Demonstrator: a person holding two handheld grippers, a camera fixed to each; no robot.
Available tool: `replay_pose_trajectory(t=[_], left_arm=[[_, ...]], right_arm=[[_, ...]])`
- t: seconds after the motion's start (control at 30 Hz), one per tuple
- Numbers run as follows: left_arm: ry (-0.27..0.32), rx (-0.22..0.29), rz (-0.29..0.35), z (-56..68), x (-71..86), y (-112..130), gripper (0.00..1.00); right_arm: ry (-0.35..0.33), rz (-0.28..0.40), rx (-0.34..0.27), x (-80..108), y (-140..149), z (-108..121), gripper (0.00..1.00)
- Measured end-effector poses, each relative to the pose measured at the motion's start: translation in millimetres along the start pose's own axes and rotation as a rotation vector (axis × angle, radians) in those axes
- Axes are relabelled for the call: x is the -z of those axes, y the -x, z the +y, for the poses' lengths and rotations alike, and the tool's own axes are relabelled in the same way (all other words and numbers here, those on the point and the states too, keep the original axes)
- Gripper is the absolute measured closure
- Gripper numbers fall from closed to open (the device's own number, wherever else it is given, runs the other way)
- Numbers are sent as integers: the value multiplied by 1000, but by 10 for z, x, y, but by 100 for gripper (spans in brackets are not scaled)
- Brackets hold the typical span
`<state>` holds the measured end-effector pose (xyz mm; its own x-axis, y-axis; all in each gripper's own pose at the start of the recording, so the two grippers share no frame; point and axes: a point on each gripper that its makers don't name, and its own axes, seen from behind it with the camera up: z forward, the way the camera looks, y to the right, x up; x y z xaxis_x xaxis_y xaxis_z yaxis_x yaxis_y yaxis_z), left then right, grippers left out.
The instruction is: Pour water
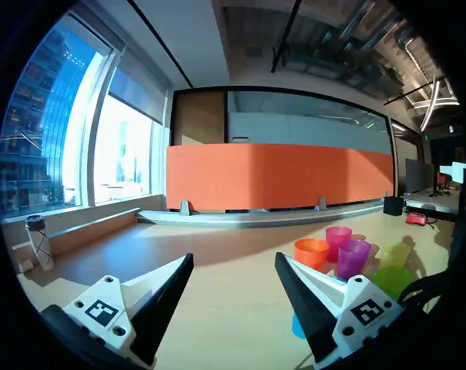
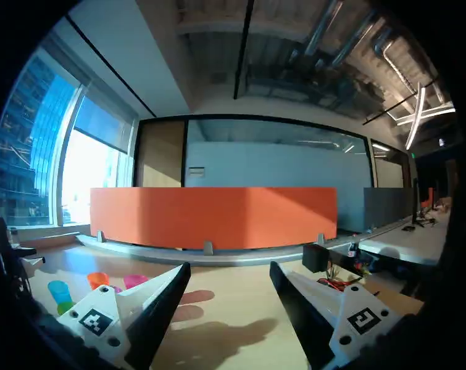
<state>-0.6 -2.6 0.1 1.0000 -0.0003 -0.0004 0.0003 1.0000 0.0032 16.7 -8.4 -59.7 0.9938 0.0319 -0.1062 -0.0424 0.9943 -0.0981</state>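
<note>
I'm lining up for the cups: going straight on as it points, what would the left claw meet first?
Probably nothing near: ahead of the left claw lies bare table, then the orange partition far off. The cups stand to its right; depth is unclear.

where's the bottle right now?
Left gripper view: the bottle stands upright at the far left of the table by the window ledge, well apart from the coloured cups clustered at right.

left gripper view, lower right: plastic cups stand upright in a tight cluster: orange cup, pink cup, purple cup, yellow cup, green cup. blue cup lower, partly hidden. capped bottle upright, far left.
</note>
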Motion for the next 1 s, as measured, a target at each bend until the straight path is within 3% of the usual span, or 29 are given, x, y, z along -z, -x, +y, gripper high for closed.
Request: replay_pose_trajectory(t=[0.4, 1.0], left_arm=[[0, 0, 0, -6, -6, 3, 2], [0, 0, 0, -2, 2, 4, 2]], right_arm=[[-32, 29, 50, -46, 14, -63, 1], [-66, -18, -14, -176, 644, -59, 1]])
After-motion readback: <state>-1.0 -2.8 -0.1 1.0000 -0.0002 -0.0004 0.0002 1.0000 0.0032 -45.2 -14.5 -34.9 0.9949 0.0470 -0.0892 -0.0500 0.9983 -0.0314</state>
